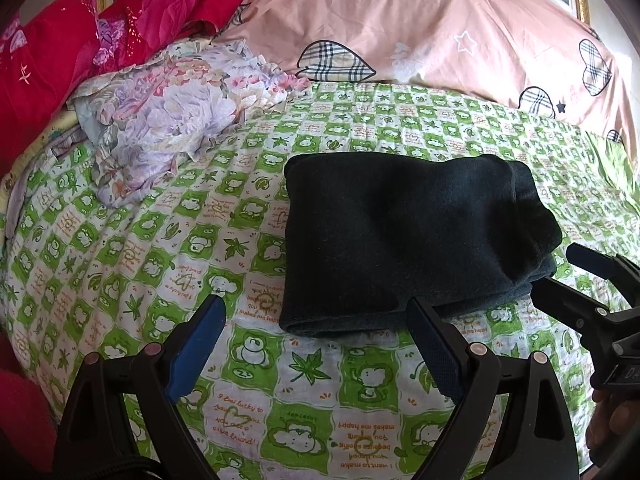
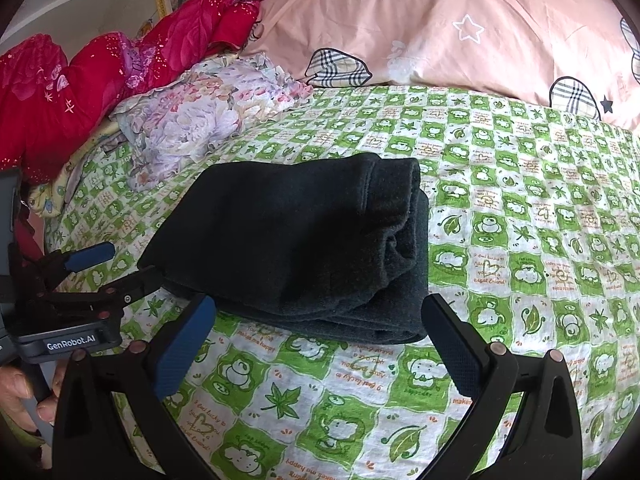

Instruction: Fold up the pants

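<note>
The dark pants (image 1: 400, 240) (image 2: 288, 240) lie folded into a thick rectangular bundle on the green checked sheet (image 1: 160, 240) (image 2: 520, 240). My left gripper (image 1: 316, 308) is open just in front of the bundle's near edge, with nothing between its blue pads. My right gripper (image 2: 318, 304) is also open at the near edge and holds nothing. Each gripper appears in the other's view: the right gripper (image 1: 556, 270) sits open by the bundle's right corner, and the left gripper (image 2: 132, 262) sits open by its left corner.
A crumpled floral cloth (image 1: 168, 112) (image 2: 208, 120) and a red quilt (image 1: 60, 60) (image 2: 60, 100) are piled at the far left. A pink duvet (image 1: 400, 32) (image 2: 440, 20) runs along the back. A hand (image 1: 612, 420) (image 2: 16, 392) holds each gripper's handle.
</note>
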